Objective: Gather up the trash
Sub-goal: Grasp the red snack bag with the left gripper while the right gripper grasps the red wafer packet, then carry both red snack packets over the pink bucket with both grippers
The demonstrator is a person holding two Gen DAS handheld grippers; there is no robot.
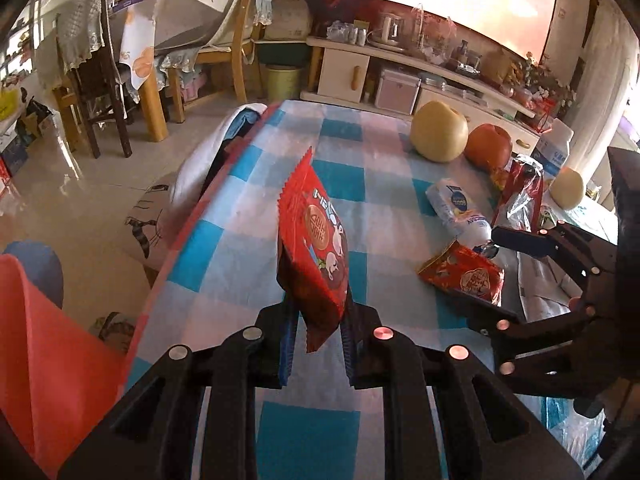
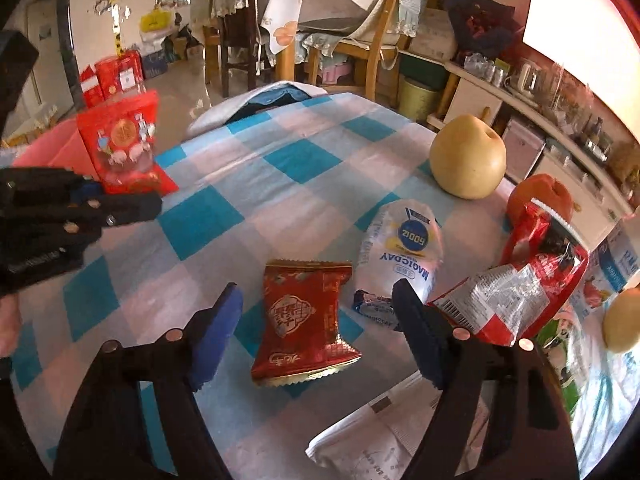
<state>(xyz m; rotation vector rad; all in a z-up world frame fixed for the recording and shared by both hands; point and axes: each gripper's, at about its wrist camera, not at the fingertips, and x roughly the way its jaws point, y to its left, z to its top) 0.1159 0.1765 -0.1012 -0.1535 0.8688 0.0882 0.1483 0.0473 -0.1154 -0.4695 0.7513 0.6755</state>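
Pinched between the blue pads of the left gripper, a red snack packet stands upright, lifted clear of the checked tablecloth; its lower corner hides between the jaws. Spread wide, the right gripper straddles a dark red candy wrapper lying flat on the cloth, neither pad touching it. Just beyond lies a white Magicday pouch, its near end partly hidden by the right pad, beside a crumpled red-and-clear bag. Farther back sit a yellow pear and an orange fruit, half covered by that bag. Another pear is cut off at the edge.
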